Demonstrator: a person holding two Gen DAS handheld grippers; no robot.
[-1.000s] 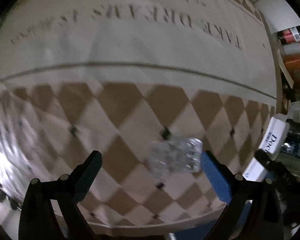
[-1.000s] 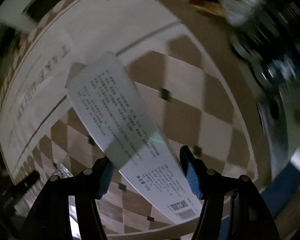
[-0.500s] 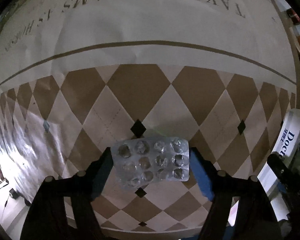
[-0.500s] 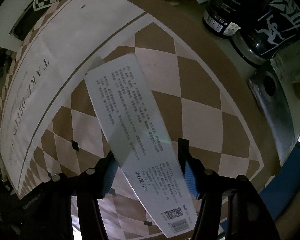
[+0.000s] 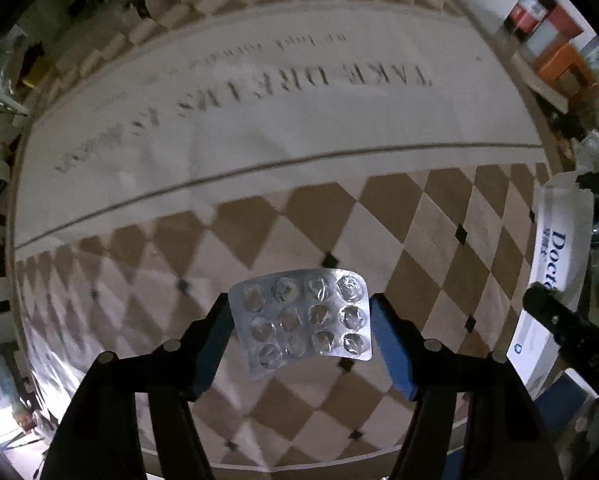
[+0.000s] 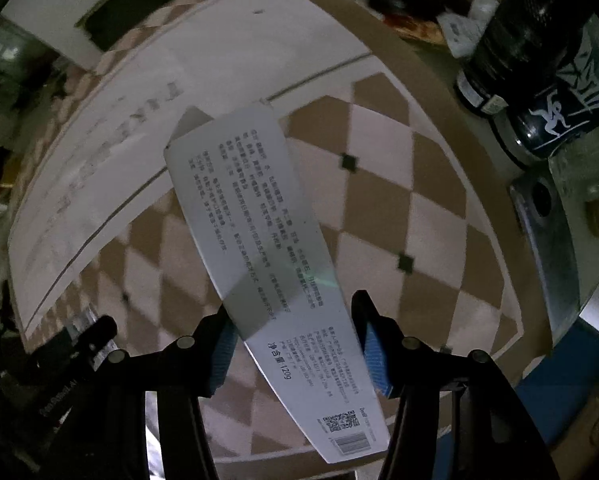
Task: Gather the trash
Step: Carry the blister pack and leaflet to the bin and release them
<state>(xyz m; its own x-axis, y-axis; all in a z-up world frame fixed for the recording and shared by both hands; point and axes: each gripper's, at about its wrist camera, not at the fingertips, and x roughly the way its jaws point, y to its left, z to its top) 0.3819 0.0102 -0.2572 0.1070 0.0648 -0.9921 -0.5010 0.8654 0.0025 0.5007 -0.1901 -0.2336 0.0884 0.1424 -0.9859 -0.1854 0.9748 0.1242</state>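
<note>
Foil blister pack [image 5: 304, 319] fills left gripper [image 5: 299, 340]; right gripper [image 6: 295, 344] clamps white box [image 6: 267, 264].

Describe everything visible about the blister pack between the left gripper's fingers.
The blister pack is a silvery foil sheet with twelve round pockets in three rows of four. The pockets look crumpled and punched out, so it appears used up. It bows slightly, its top edge arched and its lower left corner dipping. It sits crosswise in the left gripper, its side edges against the blue finger pads, seemingly lifted off the diamond-patterned tablecloth behind it.
</note>
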